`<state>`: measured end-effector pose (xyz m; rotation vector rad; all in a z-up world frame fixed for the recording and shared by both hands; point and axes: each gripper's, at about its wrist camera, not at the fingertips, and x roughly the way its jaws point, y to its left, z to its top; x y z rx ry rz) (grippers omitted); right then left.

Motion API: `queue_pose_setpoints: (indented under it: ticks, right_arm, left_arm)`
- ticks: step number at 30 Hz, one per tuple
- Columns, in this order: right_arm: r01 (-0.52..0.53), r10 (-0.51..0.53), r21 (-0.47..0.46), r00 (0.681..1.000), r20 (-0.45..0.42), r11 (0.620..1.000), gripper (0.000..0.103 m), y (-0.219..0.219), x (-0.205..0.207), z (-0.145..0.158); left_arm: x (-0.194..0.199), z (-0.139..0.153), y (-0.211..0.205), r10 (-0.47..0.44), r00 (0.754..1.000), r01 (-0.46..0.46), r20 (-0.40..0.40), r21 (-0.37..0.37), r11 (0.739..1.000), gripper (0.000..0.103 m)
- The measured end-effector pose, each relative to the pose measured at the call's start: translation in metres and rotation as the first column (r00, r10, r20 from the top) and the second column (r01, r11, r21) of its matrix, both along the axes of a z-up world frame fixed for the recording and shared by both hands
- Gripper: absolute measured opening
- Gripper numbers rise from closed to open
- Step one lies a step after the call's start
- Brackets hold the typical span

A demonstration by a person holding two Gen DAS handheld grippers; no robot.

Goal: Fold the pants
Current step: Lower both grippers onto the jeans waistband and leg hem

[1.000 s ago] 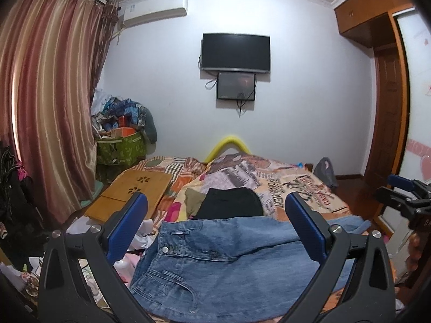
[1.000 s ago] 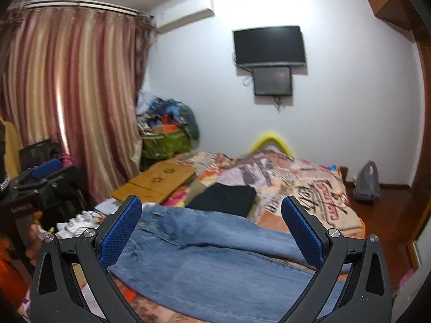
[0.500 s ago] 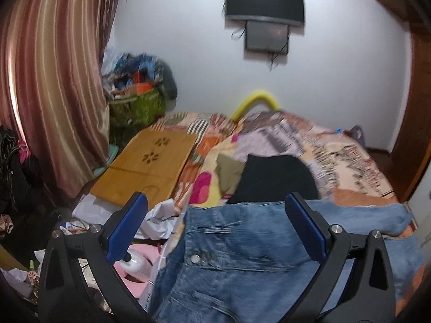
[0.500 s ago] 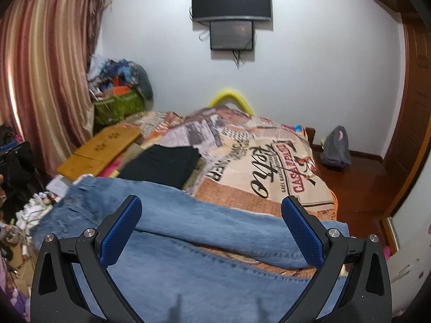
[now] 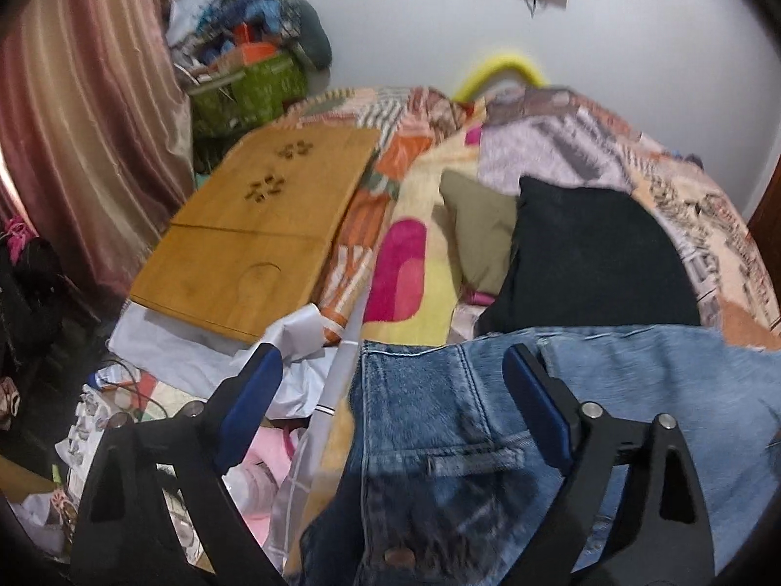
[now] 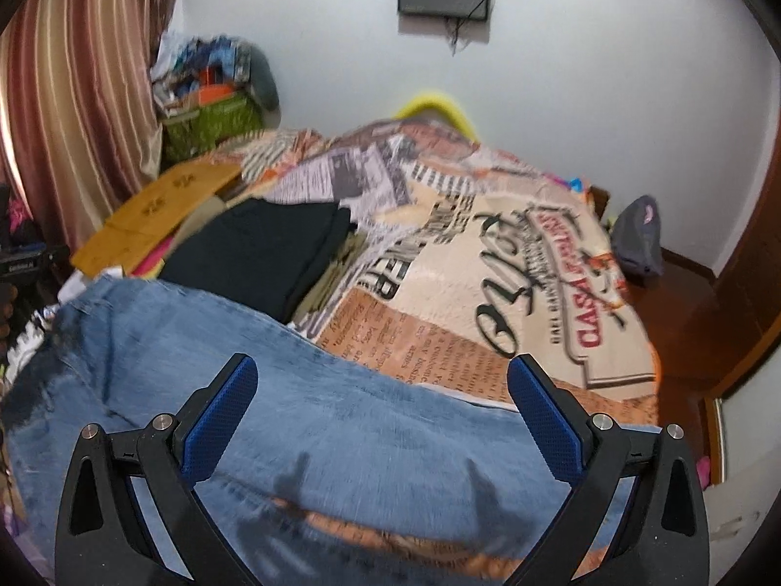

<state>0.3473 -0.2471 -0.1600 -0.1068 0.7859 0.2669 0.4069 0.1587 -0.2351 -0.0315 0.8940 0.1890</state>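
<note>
Blue denim jeans (image 5: 649, 390) lie spread across the near end of the bed. In the left wrist view their waistband corner with belt loop and rivet sits under my left gripper (image 5: 390, 371); its jaws are closing, wide apart, and the pads are not pressing the denim. In the right wrist view the jeans (image 6: 317, 415) show their legs stretching left to right. My right gripper (image 6: 383, 381) hovers just above the upper leg, open, its fingers casting shadows on the cloth.
A folded black garment (image 5: 595, 263) and an olive one (image 5: 478, 229) lie further up the patterned bedspread (image 6: 512, 268). A wooden lap tray (image 5: 258, 229) rests at the bed's left, with clutter on the floor below. A grey bag (image 6: 637, 239) sits on the wooden floor at right.
Both grippers have dropped and tilted downward toward the jeans. The left one has shifted to the waistband corner and its jaws have narrowed slightly; the right one now hangs over the legs.
</note>
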Motion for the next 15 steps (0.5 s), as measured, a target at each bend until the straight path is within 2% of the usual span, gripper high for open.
queue_pose_setpoints:
  ticks: [4,7,12,15]
  right_arm:
    - [-0.061,0.060,0.000,0.991,-0.119,0.998,0.092,0.013,0.033,-0.036]
    - [-0.118,0.116,-0.001,0.974,-0.197,0.993,0.090,0.024,0.051,-0.057]
    - [-0.213,0.194,-0.042,0.942,-0.275,0.976,0.090,0.040,0.070,-0.081]
    - [-0.260,0.223,-0.075,0.920,-0.321,0.963,0.090,0.047,0.076,-0.095]
  left_arm:
    - [0.027,-0.031,0.009,0.003,0.996,-0.005,-0.091,-0.025,1.000,0.091]
    - [0.042,-0.054,0.016,0.013,0.985,-0.023,-0.174,-0.059,0.998,0.091]
    - [0.049,-0.069,0.017,-0.004,0.975,-0.019,-0.224,-0.100,0.995,0.091]
    - [0.053,-0.073,0.023,-0.021,0.967,-0.020,-0.254,-0.160,0.987,0.091]
